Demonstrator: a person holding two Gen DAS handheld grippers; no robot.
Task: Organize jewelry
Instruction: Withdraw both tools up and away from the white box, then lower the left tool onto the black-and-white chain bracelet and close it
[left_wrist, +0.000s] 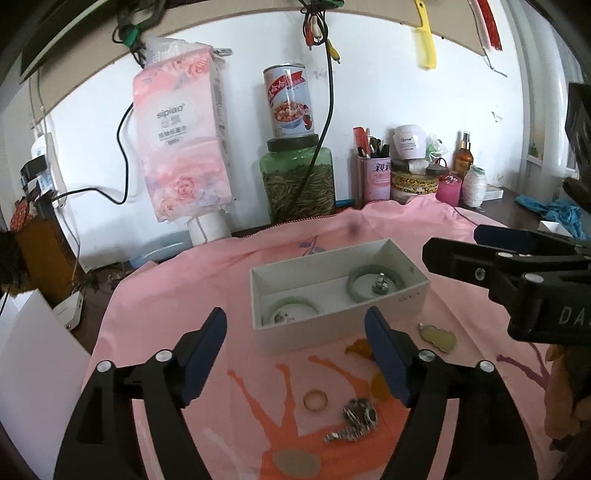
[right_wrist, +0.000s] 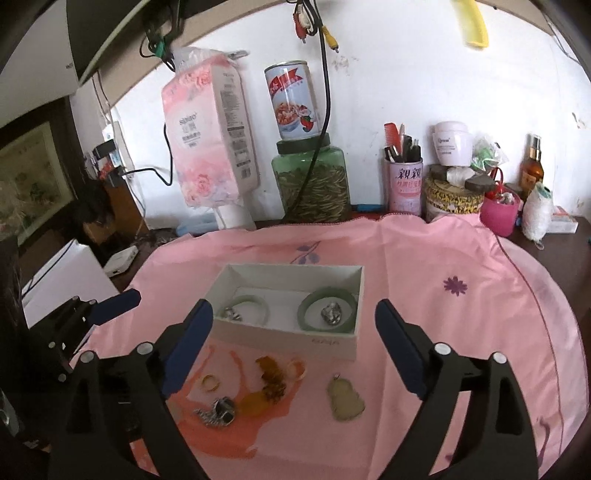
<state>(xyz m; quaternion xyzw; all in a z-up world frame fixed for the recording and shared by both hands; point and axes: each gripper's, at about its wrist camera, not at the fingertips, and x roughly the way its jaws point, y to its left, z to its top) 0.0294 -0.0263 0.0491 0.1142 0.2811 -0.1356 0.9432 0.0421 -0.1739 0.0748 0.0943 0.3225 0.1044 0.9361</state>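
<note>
Both the left hand-held gripper (left_wrist: 295, 354) and right hand-held gripper (right_wrist: 295, 347) hang released and empty above the pink cloth (right_wrist: 443, 332), seemingly between picks: two green bangles already lie in the white cardboard box (right_wrist: 334, 345), while the gold ring (right_wrist: 209, 383) and pale gourd-shaped pendant (right_wrist: 345, 402) await in front.

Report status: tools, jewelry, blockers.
Left tool and right tool open, empty. Two bangles in box; ring and pendant on cloth. No blockers.

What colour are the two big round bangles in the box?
The bangles are pale green, like jade. The right wrist view shows them best.
</note>
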